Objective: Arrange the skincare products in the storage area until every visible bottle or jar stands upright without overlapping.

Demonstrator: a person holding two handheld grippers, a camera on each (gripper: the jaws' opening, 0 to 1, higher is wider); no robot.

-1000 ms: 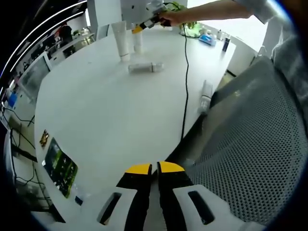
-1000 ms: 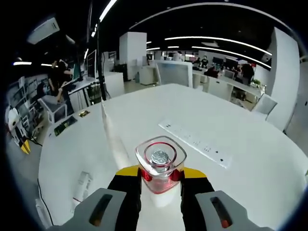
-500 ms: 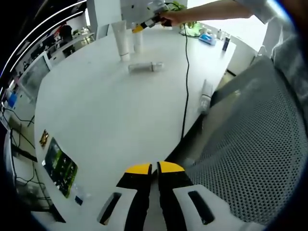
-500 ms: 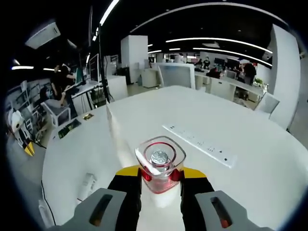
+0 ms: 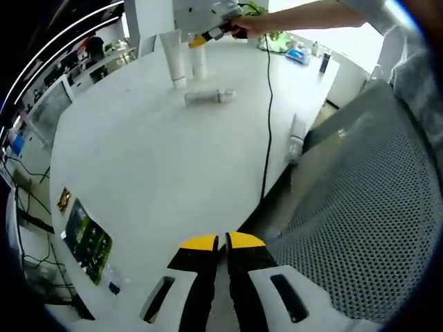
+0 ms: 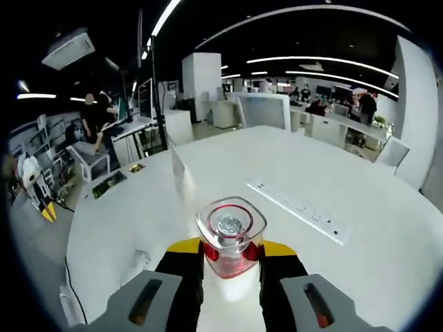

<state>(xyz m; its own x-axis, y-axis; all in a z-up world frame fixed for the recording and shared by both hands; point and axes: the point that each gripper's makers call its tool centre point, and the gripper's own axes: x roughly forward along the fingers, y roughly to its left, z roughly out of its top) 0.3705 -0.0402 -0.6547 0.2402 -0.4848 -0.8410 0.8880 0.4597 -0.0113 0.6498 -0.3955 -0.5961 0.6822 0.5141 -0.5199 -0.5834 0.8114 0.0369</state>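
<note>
Bottle lower body hidden btwn right gripper jaws.

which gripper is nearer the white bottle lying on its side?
Right. The right gripper hangs just beyond the lying white bottle, at the table's far side; the left gripper sits shut at the near edge.

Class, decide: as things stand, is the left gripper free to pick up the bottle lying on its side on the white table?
Probably yes: the left gripper is shut and empty, and bare white table lies between it and the lying bottle.
</note>
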